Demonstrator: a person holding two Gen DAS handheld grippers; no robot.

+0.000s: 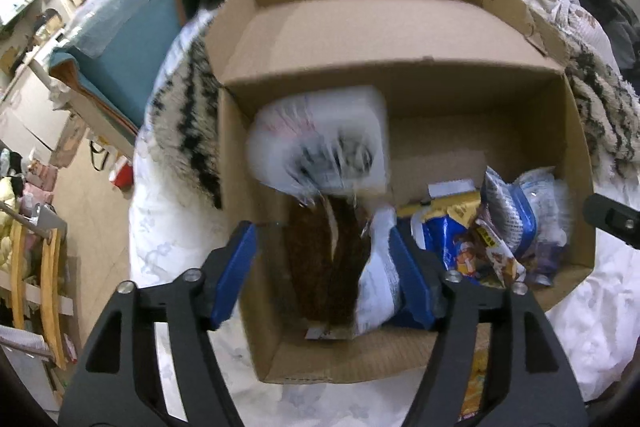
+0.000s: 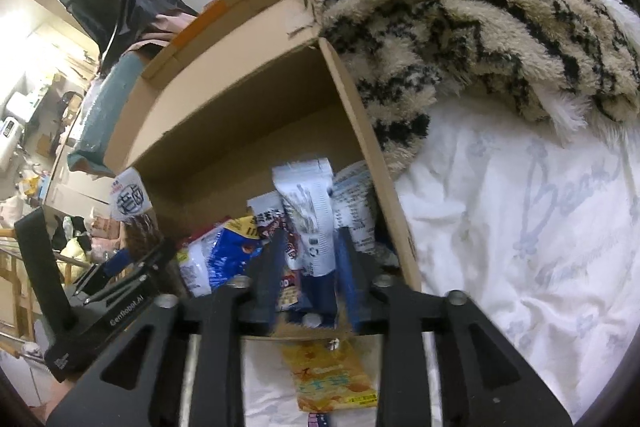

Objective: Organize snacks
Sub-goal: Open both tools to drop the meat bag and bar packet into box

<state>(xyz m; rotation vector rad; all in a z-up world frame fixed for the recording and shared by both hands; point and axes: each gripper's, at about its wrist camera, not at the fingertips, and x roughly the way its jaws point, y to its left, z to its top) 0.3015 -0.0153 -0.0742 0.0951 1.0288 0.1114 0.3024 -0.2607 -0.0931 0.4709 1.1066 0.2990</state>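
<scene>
Left wrist view: the left gripper (image 1: 326, 251) stands wide apart over the box (image 1: 384, 39), a blurred brown-and-white pack (image 1: 328, 219) between its jaws, touching only the right pad; whether it is held, I cannot tell. More snacks (image 1: 496, 227) pile at 3 o'clock inside. Right wrist view: the right gripper (image 2: 310, 267) clamps a white-and-blue packet (image 2: 314, 223). An orange packet (image 2: 332, 375) lies on the sheet (image 2: 520, 227) at 6 o'clock outside the box.

Motion blur smears the print on the white-and-brown packet (image 1: 320, 163), and the orange packet (image 2: 332, 379) lies partly hidden behind the right claw (image 2: 308, 267).
</scene>
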